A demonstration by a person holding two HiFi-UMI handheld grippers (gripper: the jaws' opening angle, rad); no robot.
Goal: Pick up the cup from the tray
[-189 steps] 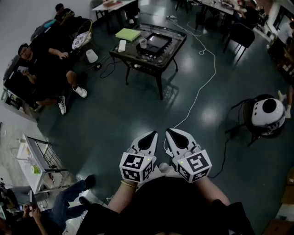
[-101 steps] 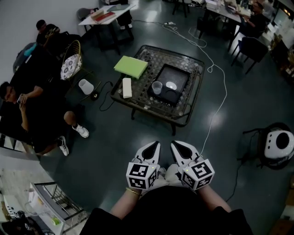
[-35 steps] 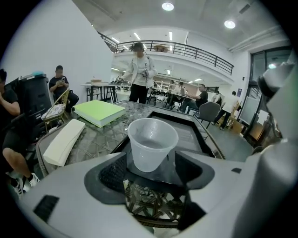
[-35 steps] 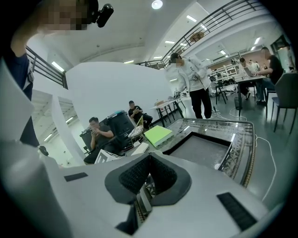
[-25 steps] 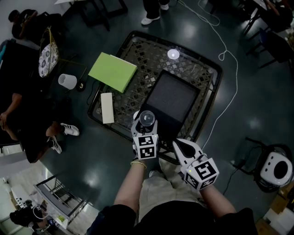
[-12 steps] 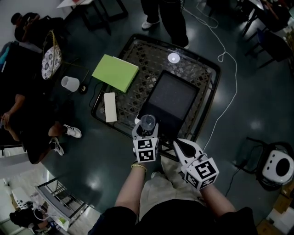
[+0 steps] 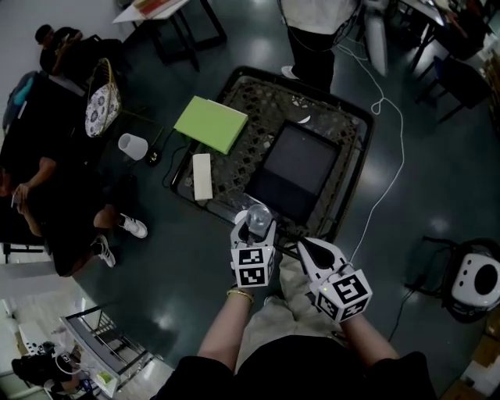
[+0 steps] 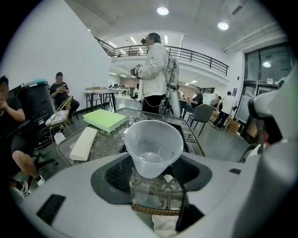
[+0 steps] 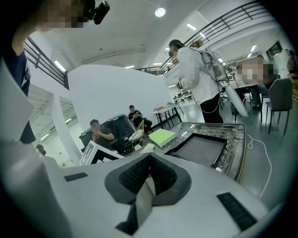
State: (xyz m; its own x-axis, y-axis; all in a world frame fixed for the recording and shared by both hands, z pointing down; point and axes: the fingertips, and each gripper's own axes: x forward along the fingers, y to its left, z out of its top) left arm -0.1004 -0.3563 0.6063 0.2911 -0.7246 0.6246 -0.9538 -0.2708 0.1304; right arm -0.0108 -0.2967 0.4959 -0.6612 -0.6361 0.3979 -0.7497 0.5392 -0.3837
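Gripping the clear cup [image 8: 153,148] with the left gripper [image 7: 251,231]; pressed shut and empty at the right gripper [image 9: 149,173]. Seen only from the head view: held clear of the dark tray [image 7: 301,160], over the near edge of the table [image 7: 234,173].

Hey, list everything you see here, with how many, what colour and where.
cup: one, clear, in left claw, at table's near edge
tray: one, black, on table
table: one, dark wicker, centre
pad: one, green, on table, far left
block: one, white, table's left edge
bin: one, white, floor left of table
cable: one, white, floor right of table
round object: one, white, floor far right
standing person: one, white top, beyond table
seated people: two, dark clothes, far left
left claw: one, white, shut on cup
right claw: one, white, shut, empty, beside left claw
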